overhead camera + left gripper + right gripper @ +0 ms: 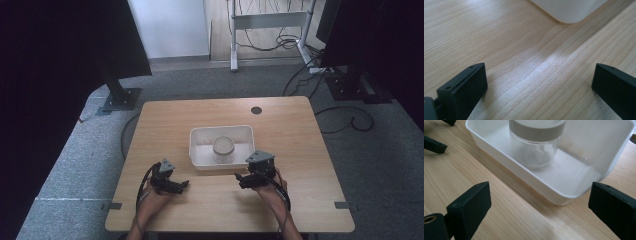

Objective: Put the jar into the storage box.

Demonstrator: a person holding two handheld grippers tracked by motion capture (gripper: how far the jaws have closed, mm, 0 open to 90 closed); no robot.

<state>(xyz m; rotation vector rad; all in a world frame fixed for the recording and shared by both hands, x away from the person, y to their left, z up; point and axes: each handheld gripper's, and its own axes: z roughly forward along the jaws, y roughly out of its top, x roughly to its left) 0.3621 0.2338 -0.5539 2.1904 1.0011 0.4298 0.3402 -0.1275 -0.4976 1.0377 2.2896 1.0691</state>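
Cropping the jar (535, 143) top, right claw (539, 212) gapes.

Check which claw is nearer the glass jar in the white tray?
Right. The right claw sits just off the white tray by its near right corner, close to the glass jar. The left claw rests farther off, before the tray's near left corner.

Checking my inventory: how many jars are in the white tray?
1. A clear glass jar with a grey lid stands upright near the middle of the white tray; nothing else shows inside.
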